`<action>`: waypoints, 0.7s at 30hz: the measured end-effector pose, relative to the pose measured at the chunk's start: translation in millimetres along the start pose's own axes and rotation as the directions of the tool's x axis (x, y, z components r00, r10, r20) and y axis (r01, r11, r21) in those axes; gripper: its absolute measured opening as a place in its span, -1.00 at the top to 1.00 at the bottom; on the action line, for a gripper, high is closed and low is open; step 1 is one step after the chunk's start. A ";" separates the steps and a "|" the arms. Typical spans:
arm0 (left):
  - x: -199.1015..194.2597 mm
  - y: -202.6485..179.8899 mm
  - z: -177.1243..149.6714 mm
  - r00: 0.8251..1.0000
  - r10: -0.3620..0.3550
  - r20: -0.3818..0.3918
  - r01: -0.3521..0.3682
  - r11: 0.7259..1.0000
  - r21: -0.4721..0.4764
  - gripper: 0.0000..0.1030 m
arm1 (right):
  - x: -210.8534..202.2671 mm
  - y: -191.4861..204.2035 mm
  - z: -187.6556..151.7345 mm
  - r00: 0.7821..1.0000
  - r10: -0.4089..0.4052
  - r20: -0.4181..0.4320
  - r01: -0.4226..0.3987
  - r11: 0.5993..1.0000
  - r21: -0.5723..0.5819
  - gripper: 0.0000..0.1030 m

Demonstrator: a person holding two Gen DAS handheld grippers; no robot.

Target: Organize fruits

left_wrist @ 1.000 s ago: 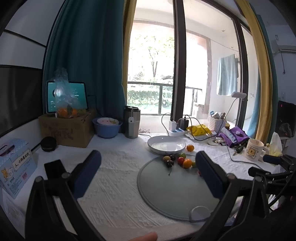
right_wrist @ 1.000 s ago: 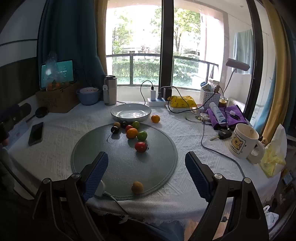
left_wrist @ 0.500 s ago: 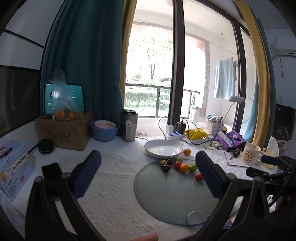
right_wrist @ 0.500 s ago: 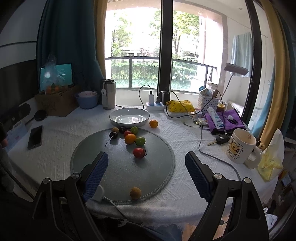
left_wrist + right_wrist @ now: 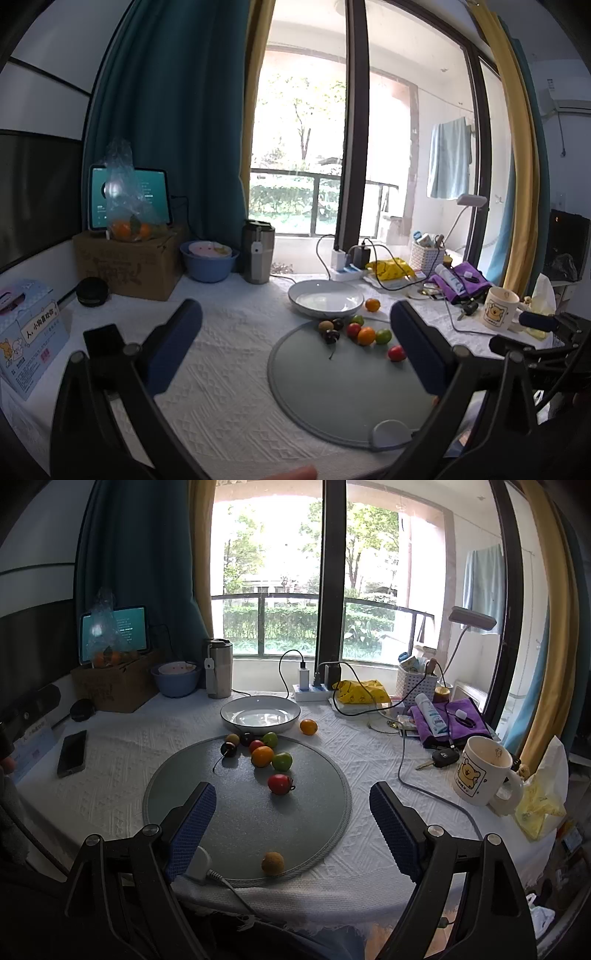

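Both grippers hang above the near edge of the white-clothed table [image 5: 122, 760], each spread wide and holding nothing: the left gripper [image 5: 295, 339] to the left, the right gripper [image 5: 291, 812] over the round grey mat [image 5: 306, 812]. Most fruits cluster at the mat's far side: a red tomato [image 5: 279, 784] sits alone nearer the middle, a brown fruit [image 5: 273, 863] at the near rim. One orange [image 5: 308, 726] lies off the mat, just right of the empty white plate [image 5: 260, 713]. A mug [image 5: 480, 771] stands at the right.
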State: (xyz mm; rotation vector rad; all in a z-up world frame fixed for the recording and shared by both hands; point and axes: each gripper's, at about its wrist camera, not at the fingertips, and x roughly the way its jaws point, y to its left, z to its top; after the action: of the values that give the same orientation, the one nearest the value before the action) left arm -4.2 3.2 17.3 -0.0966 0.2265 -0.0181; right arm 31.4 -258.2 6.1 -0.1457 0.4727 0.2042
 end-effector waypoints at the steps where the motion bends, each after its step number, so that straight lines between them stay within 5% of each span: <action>1: 0.0 -0.1 0.0 1.000 0.000 -0.001 0.000 1.000 -0.001 -0.99 | -0.6 0.4 -0.1 1.000 0.000 0.000 0.000 1.000 0.000 -0.70; 21: -2.9 -2.2 -1.1 1.000 -0.016 -0.003 0.016 1.000 -0.005 -0.99 | -1.9 3.5 0.9 1.000 0.005 0.001 -0.005 1.000 -0.004 -0.70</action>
State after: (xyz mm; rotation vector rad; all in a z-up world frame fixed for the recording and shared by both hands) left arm -7.3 0.9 17.1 -0.1038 0.2287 -0.0334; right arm 29.3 -255.0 7.5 -0.1479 0.4721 0.2100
